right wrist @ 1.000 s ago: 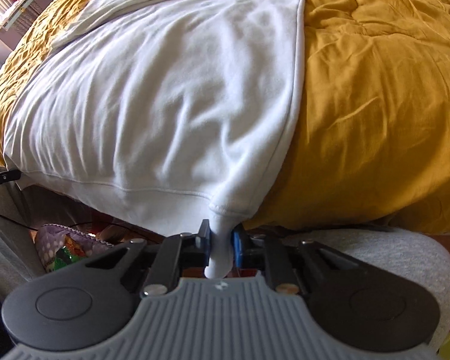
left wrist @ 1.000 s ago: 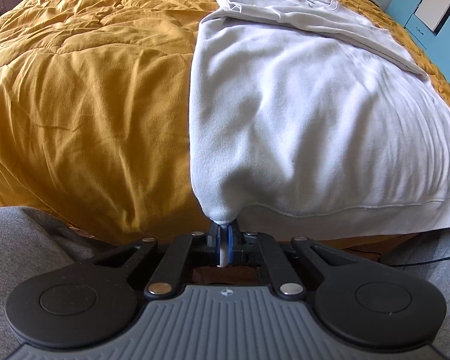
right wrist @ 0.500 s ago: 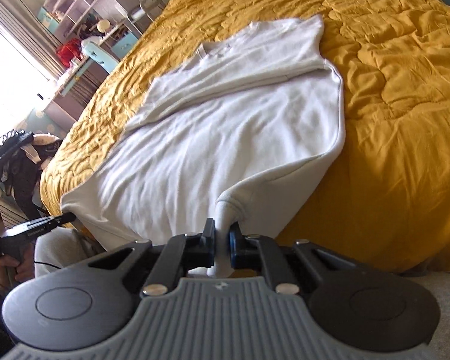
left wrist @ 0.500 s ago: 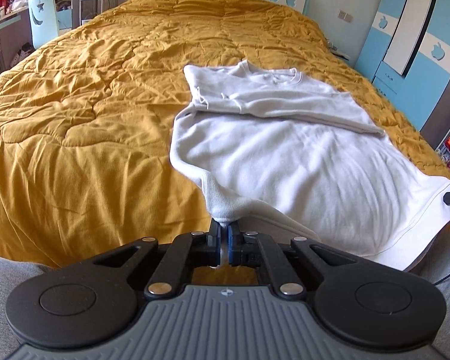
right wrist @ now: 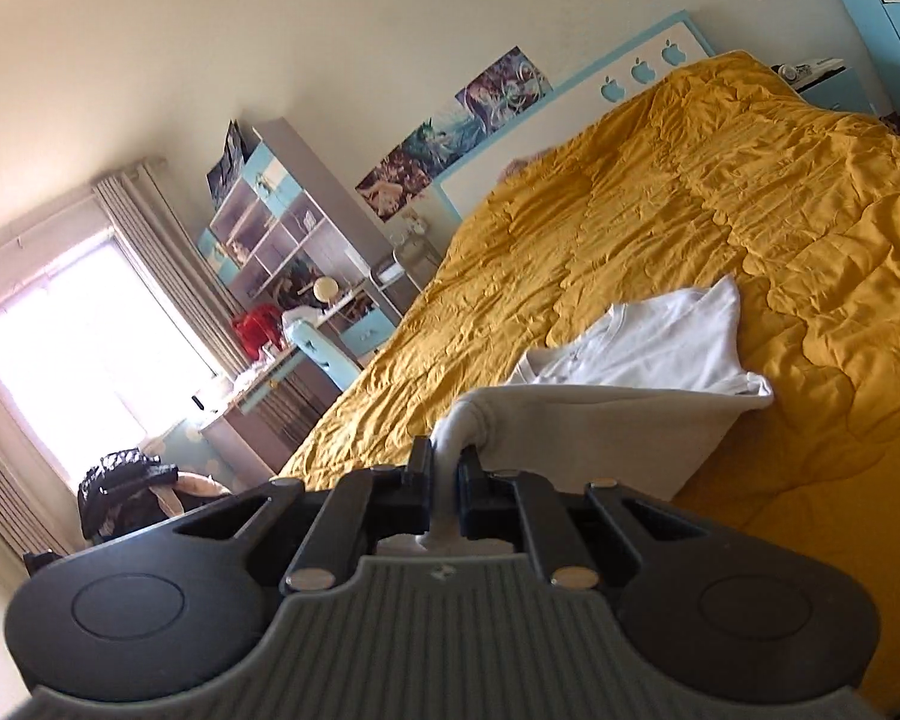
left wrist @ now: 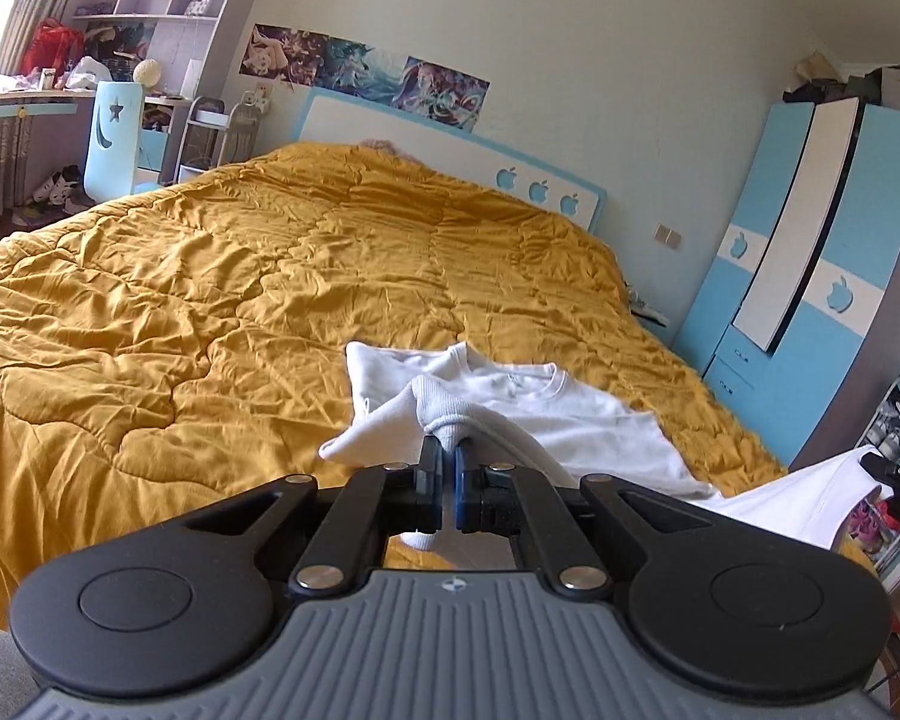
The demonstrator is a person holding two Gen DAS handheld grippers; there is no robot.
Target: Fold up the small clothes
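Note:
A white sweatshirt [left wrist: 576,414] lies on the yellow quilt [left wrist: 210,312] of the bed, collar end toward the headboard. My left gripper [left wrist: 448,450] is shut on one ribbed hem corner and holds it lifted above the bed. My right gripper [right wrist: 447,456] is shut on the other hem corner of the sweatshirt [right wrist: 648,354], also lifted. The hem hangs raised between the two grippers; the collar part stays flat on the quilt. The right gripper's tip [left wrist: 894,474] shows at the right edge of the left wrist view, holding the cloth.
A white and blue headboard [left wrist: 450,162] stands at the far end. A blue and white wardrobe [left wrist: 810,276] stands right of the bed. A desk with shelves [right wrist: 282,276] and a blue chair [left wrist: 114,138] stand at the left side, near a window [right wrist: 72,354].
Both grippers have risen and tipped up with the hem corners in them. The hem has come off the bed's front edge and moved toward the collar.

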